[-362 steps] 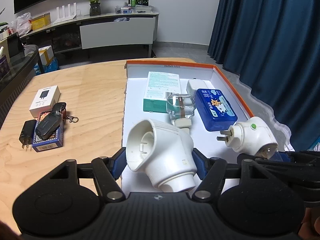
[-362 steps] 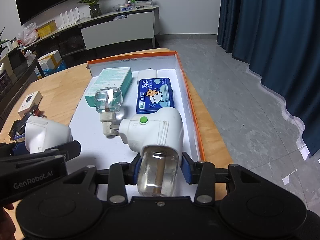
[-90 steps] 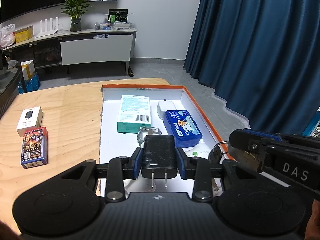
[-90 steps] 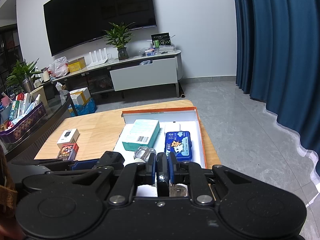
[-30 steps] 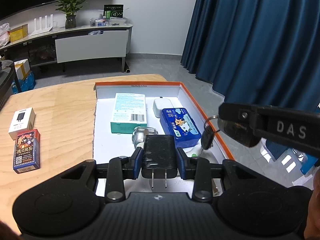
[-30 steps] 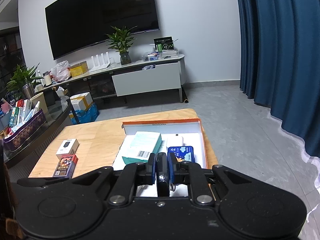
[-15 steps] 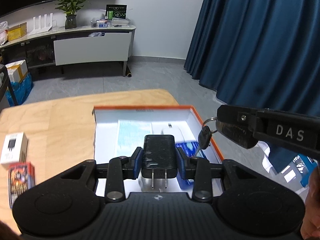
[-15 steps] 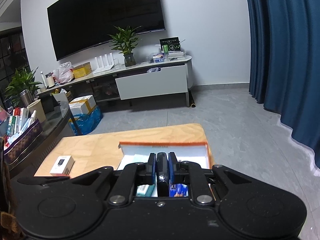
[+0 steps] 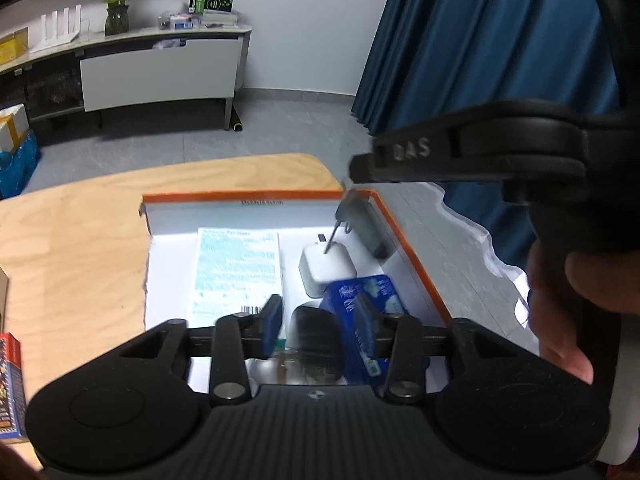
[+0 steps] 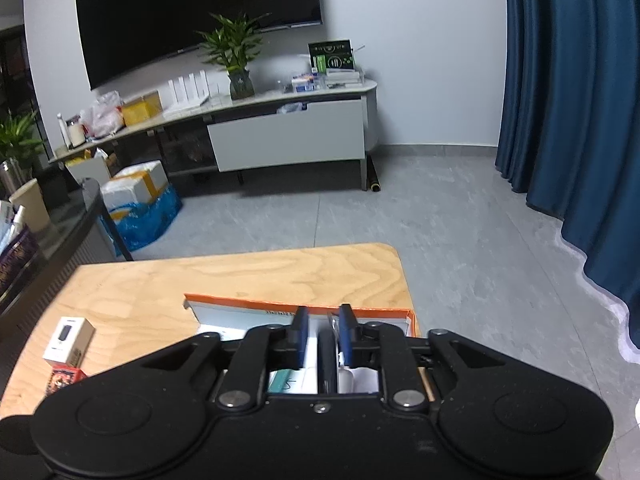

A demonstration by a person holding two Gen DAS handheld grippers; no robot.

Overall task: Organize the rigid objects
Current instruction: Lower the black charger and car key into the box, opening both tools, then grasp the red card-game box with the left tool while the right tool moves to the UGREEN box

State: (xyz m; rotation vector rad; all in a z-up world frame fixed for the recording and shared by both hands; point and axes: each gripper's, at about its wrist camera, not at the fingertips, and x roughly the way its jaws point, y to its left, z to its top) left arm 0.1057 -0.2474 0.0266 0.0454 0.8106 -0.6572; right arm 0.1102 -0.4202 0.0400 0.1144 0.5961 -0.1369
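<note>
My left gripper (image 9: 319, 320) hovers over the white box with the orange rim (image 9: 248, 196). Its jaws are opening, and the black charger (image 9: 316, 340) sits blurred between the pads with a gap on each side. The right gripper (image 10: 324, 330) is over the box's far right corner and its jaws are opening too. The black key fob (image 10: 327, 354) stands between its pads, close to the right one, without being pressed. In the left wrist view the fob (image 9: 370, 232) and its key (image 9: 340, 220) hang just under the right gripper's tip (image 9: 358, 170).
In the box lie a teal carton (image 9: 236, 268), a white case (image 9: 326, 264) and a blue tin (image 9: 368, 304). A small white box (image 10: 68, 340) and a red card deck (image 10: 60, 376) sit on the wooden table (image 10: 240, 272) at the left. A hand (image 9: 568, 300) holds the right gripper.
Both pairs of jaws, shut on the charger and the key fob half a second ago, have parted. Both grippers have moved forward toward the box's far end.
</note>
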